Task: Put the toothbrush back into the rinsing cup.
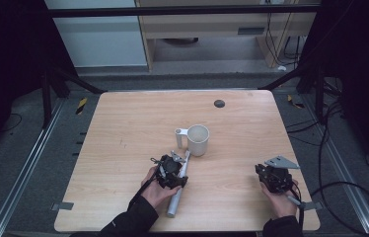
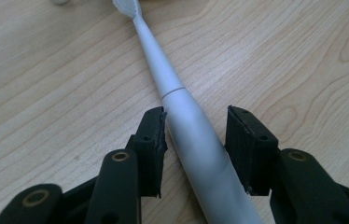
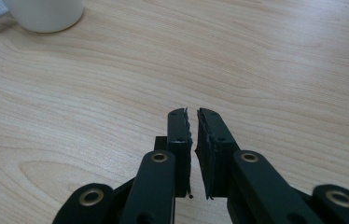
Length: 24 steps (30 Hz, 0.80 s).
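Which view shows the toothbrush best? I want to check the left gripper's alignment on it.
The left gripper view: the toothbrush lies between the open pads, left pad touching or nearly so. The high view shows it partly under the left gripper; the right gripper view catches its bristles.

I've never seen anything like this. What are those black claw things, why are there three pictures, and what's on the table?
Those are hand-held grippers: a person holds one in each hand and works with them at the wooden table. The high view looks down from above; the other two pictures come from small cameras riding on each gripper, looking along its black jaws. On the table stand a white mug and, lying flat, a white electric toothbrush with its bristle end toward the mug. The left gripper has its jaws on either side of the toothbrush handle; one pad seems to touch it, the other stands clear, so it is not gripped yet. The right gripper rests apart, jaws nearly together with nothing between them.
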{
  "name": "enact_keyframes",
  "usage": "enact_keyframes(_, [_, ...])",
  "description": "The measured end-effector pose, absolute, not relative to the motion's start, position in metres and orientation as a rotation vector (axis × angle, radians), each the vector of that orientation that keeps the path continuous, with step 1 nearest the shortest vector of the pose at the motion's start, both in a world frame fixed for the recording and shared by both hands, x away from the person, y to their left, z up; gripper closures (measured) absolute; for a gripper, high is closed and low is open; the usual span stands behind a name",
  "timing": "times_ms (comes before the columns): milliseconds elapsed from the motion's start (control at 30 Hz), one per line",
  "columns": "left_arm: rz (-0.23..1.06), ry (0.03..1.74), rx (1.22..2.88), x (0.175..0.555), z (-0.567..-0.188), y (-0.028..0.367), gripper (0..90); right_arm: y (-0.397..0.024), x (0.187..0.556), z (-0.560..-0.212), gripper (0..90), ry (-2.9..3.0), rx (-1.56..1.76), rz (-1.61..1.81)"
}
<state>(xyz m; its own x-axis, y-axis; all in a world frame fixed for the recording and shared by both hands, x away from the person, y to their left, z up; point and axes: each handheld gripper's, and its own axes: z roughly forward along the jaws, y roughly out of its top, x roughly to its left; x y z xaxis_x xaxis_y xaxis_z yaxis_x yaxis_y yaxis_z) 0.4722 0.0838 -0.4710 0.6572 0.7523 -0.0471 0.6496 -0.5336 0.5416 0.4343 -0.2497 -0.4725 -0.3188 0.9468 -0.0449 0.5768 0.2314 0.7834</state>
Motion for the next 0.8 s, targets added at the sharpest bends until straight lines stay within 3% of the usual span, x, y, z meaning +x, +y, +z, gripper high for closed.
enact_keyframes(800, [0.246,1.061,2.416,0.470,-0.472,0.099,63.6,-0.249,0.436,-0.474,83.1,1.996,1.388,0.916])
